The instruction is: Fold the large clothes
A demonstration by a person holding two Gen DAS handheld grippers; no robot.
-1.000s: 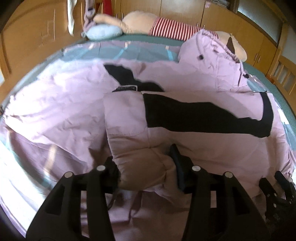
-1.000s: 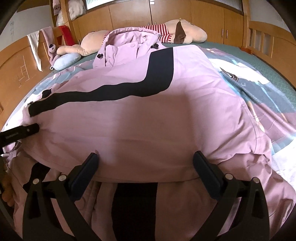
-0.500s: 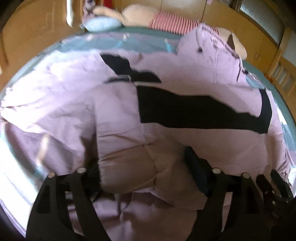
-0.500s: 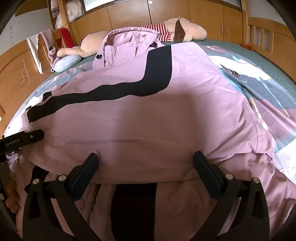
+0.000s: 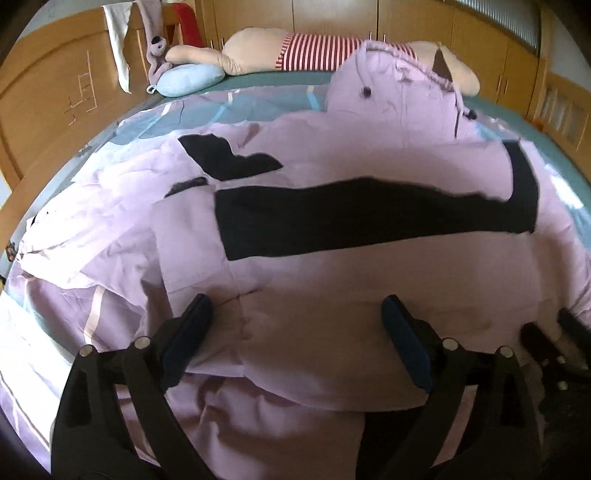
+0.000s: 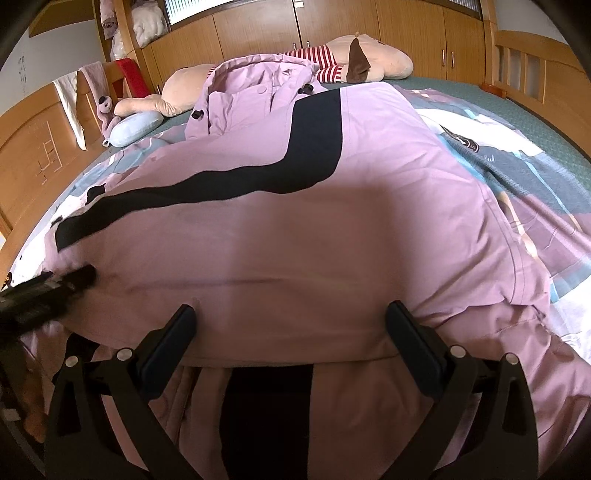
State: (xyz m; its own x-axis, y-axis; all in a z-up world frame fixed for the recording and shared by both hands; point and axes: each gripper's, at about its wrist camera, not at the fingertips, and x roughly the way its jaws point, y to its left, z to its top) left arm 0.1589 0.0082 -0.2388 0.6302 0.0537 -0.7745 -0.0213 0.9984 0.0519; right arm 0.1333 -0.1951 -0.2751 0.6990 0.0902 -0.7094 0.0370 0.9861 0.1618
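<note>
Left wrist view: my left gripper (image 5: pixel 295 332) stands wide open at the bottom of the frame, its two blue pads (image 5: pixel 188 332) spread on either side of a folded edge of the lilac coat (image 5: pixel 369 288), gripping nothing. The coat lies flat across the patterned bedspread (image 5: pixel 229 107) and fills most of the frame, its hood (image 5: pixel 391 85) at the upper right, towards the striped plush toy (image 5: pixel 317 51) and the blue cushion (image 5: pixel 188 79) at the top. A black stripe (image 5: pixel 369 218) runs left to right through the middle. Part of my other tool shows at the lower right edge.

Right wrist view: my right gripper (image 6: pixel 291 332) is likewise fully spread, fingers resting along the near fold and holding no cloth. The coat rises away from it towards the hood at the top centre, so its long axis runs straight ahead from the fingers, bottom of frame to top. The stripe curves from the left edge up to the centre. The tip of my left tool lies on the cloth at the left edge. Wooden cupboards (image 6: pixel 369 33) close the background.

In my judgement the next fold turns on this: the doubled near edge sits directly between both pairs of fingers, both hands about equally close, and the free length lies ahead towards the hood.
</note>
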